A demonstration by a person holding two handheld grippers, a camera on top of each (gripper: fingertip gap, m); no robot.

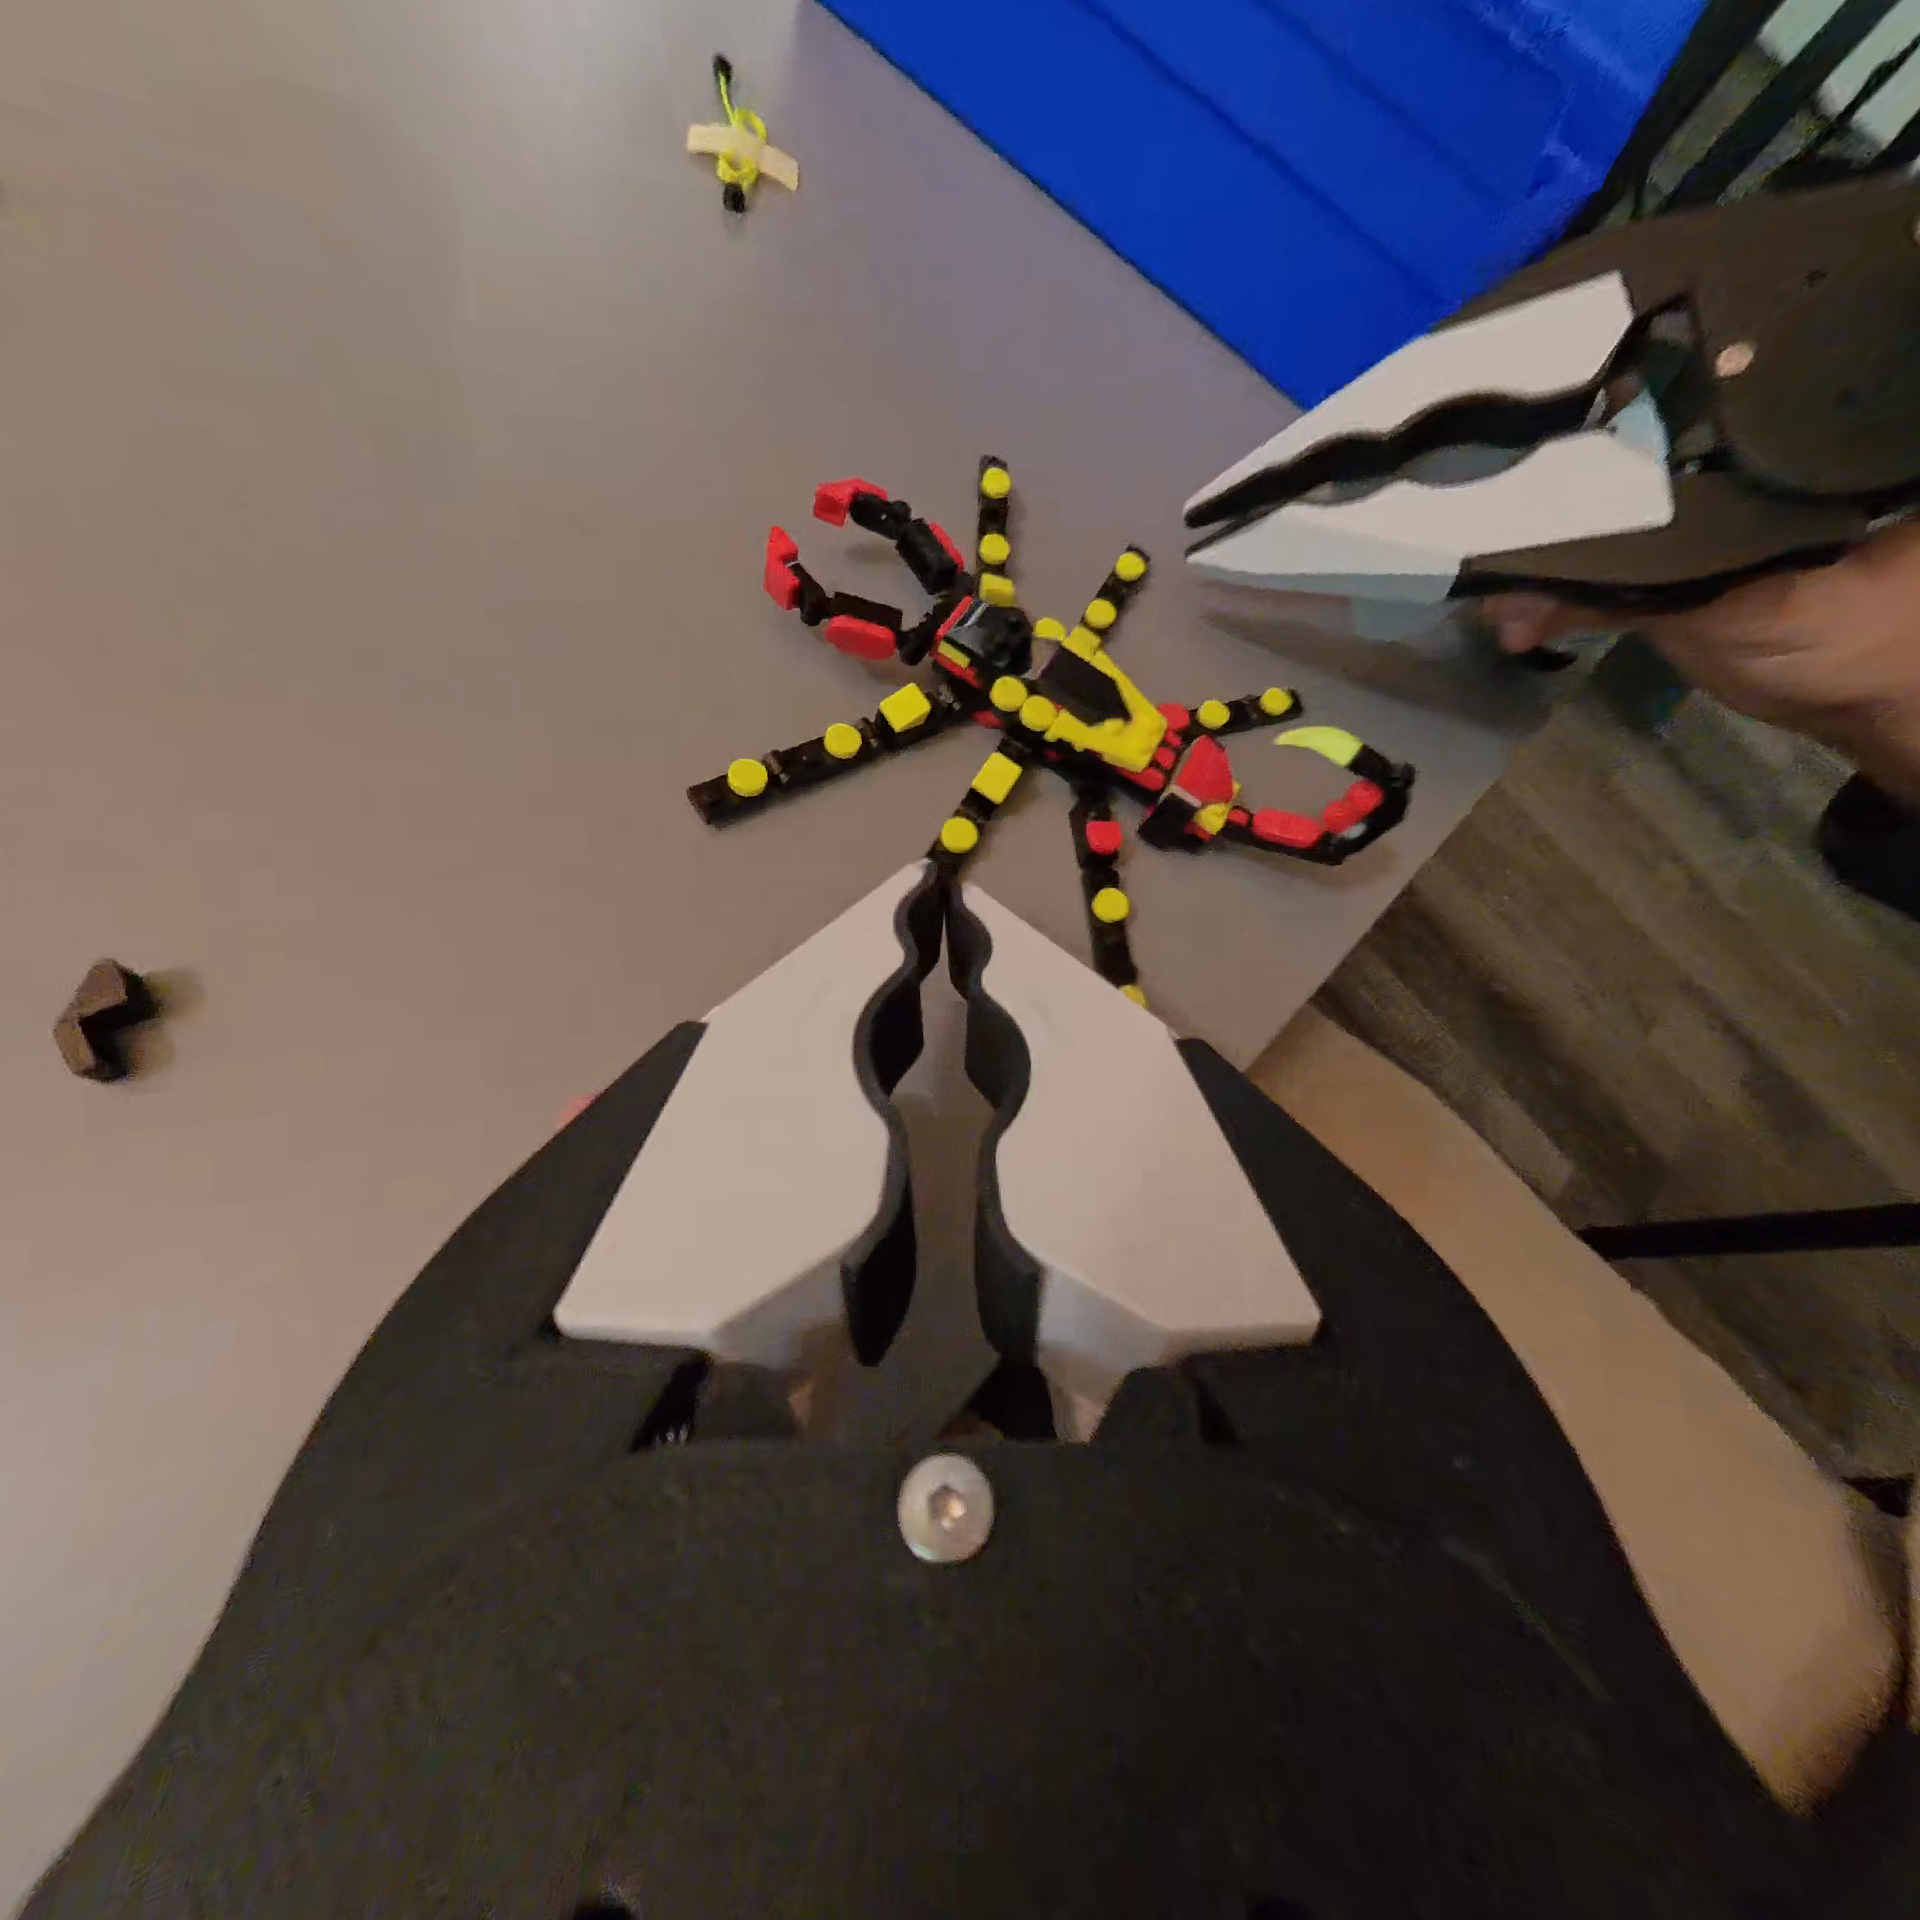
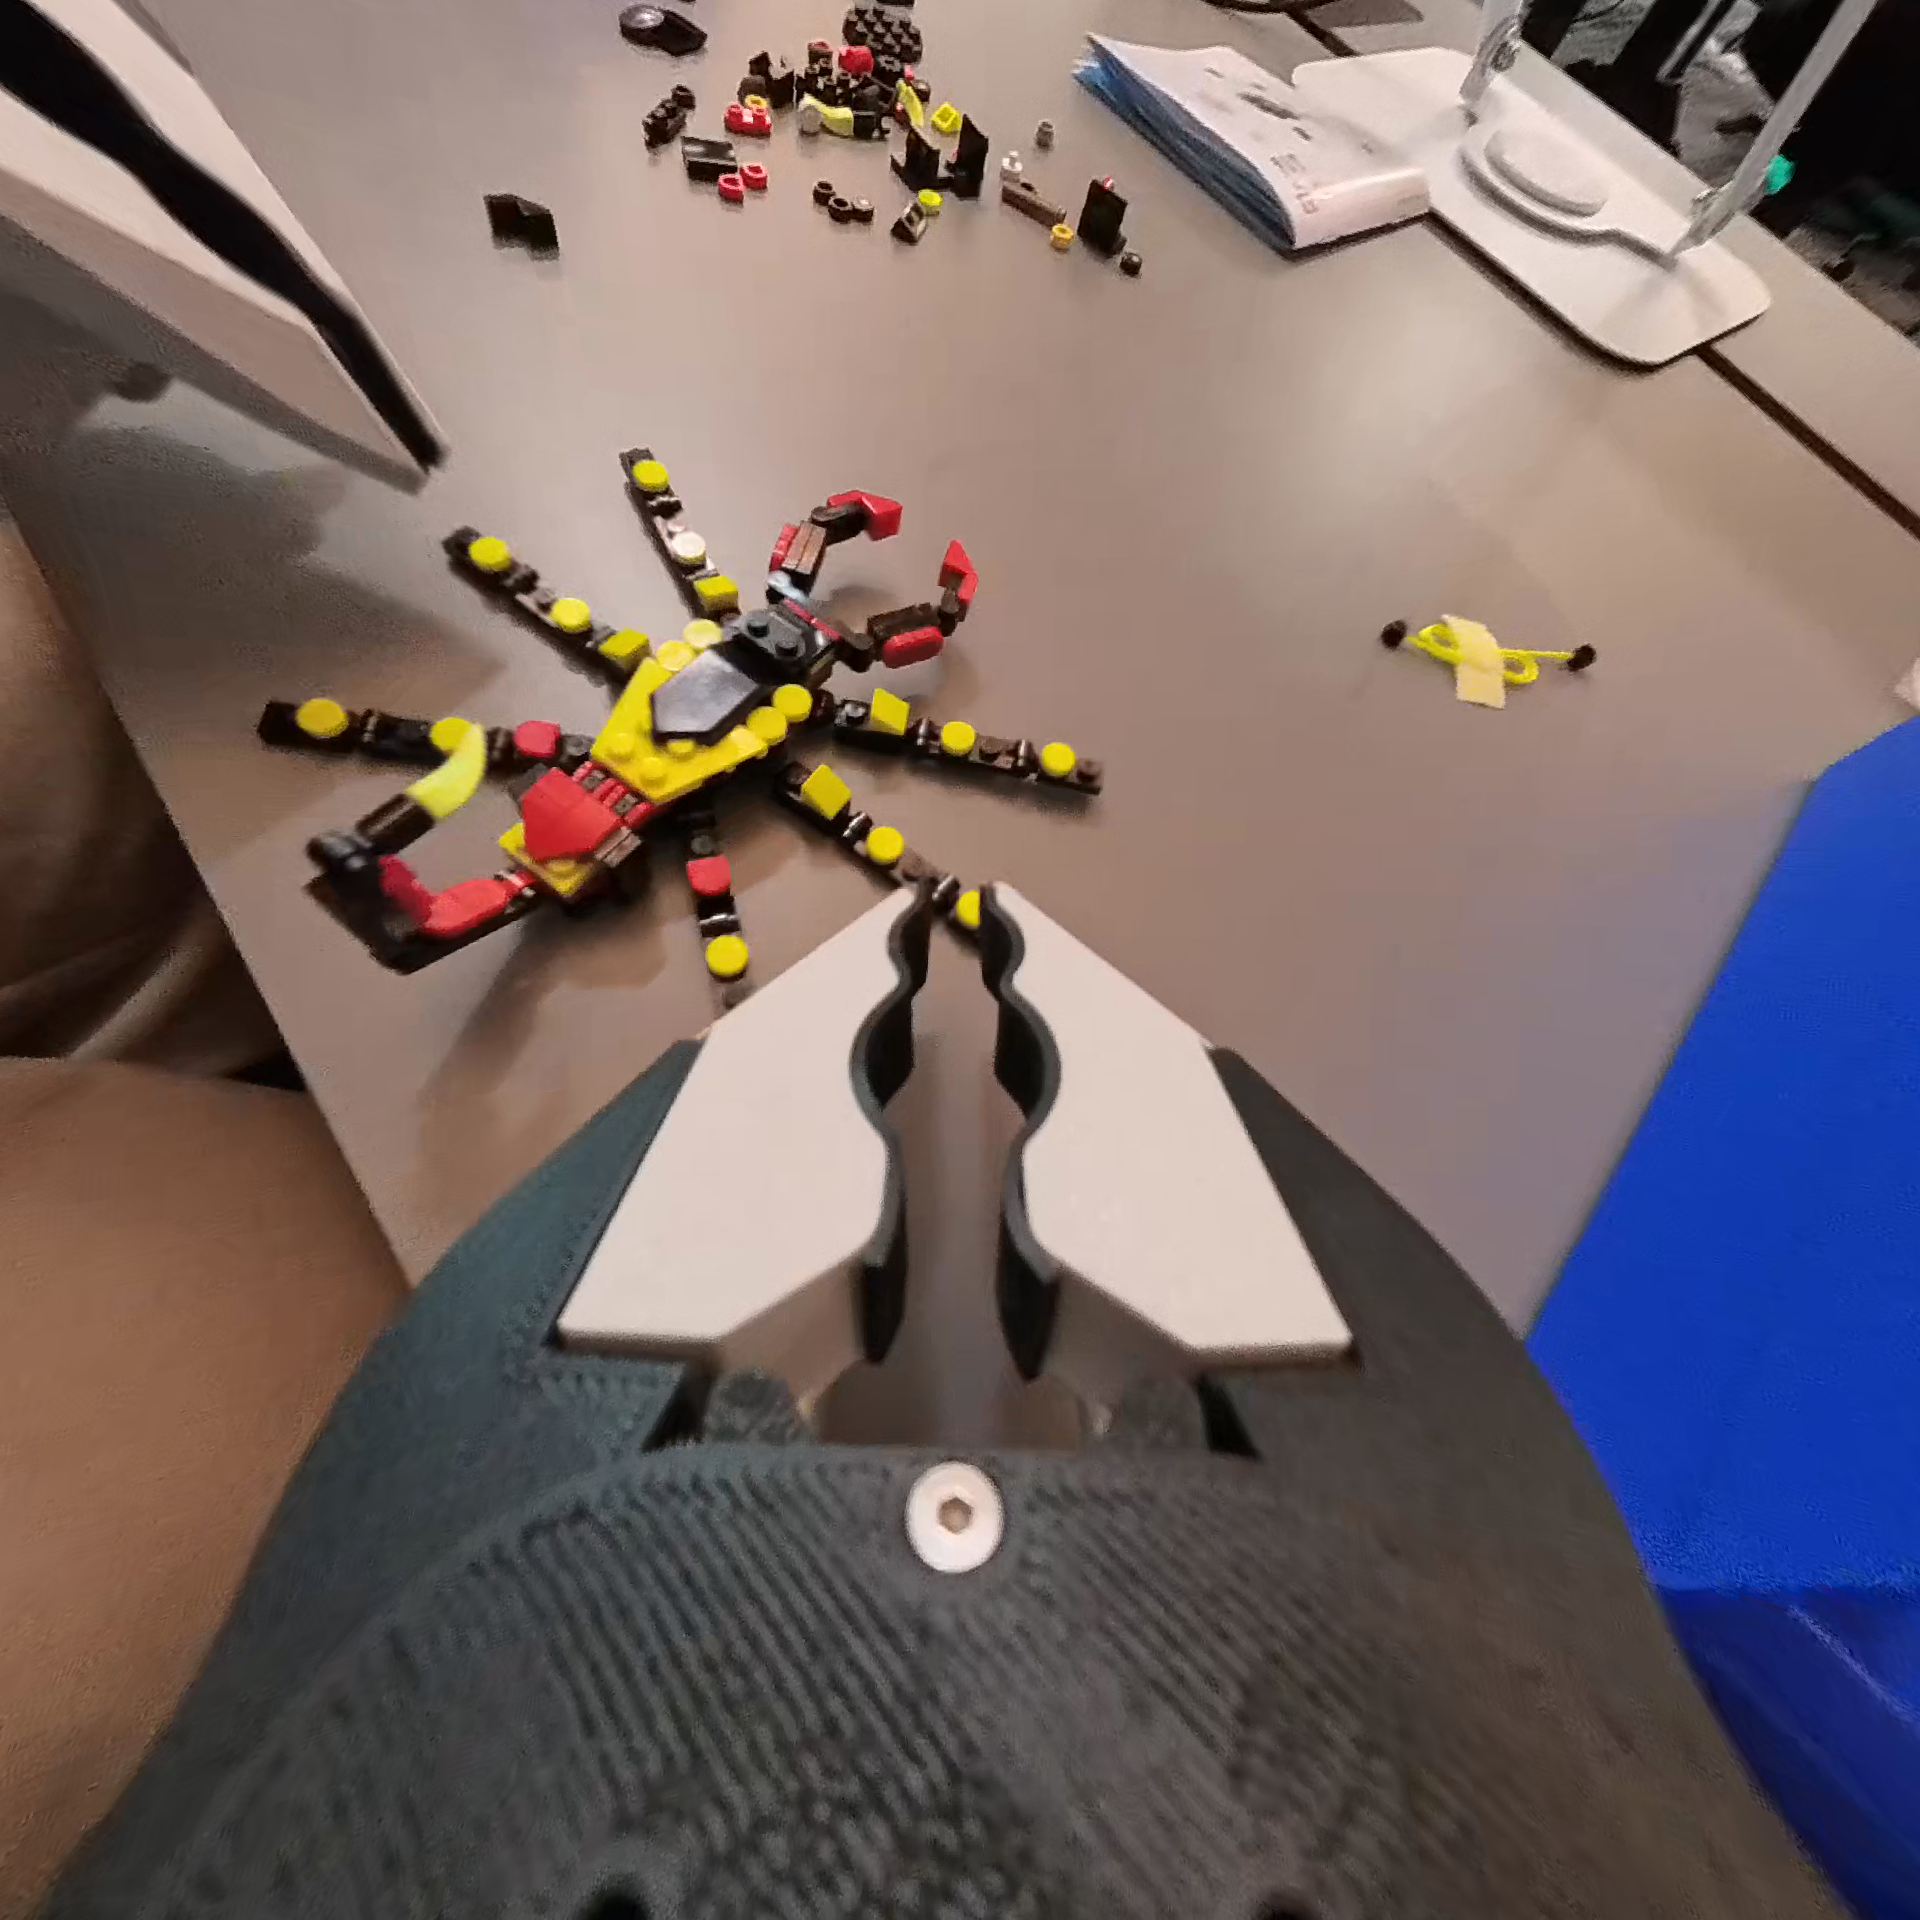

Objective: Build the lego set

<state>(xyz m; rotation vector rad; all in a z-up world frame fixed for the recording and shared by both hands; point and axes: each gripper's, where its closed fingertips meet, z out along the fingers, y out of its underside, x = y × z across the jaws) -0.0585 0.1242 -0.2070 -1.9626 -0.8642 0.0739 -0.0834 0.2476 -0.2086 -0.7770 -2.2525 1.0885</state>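
There is one toy scorpion (image 2: 675, 727) made of bricks, lying flat on the gray table (image 2: 1299, 623) near its edge. It has six black legs with yellow dots, two claws with red tips, and one curled tail with a pale yellow sting.

You hold two grippers. Your left gripper (image 1: 940, 883) is pinched closed. In the right wrist view it hangs just above the table next to a leg tip, and there is nothing in it. Your right gripper (image 2: 956, 899) is open only a little. One leg tip shows in the gap, but in the left wrist view this gripper is up off the toy and has nothing in it.

Farther back lie one heap of loose bricks (image 2: 862, 114), one black brick (image 2: 520, 223) alone, one booklet (image 2: 1236, 135) and one white stand (image 2: 1600, 229). One yellow string (image 2: 1486, 655) is taped down. One big blue thing (image 2: 1766, 1143) sits beside the table. You cannot tell if it is a box.
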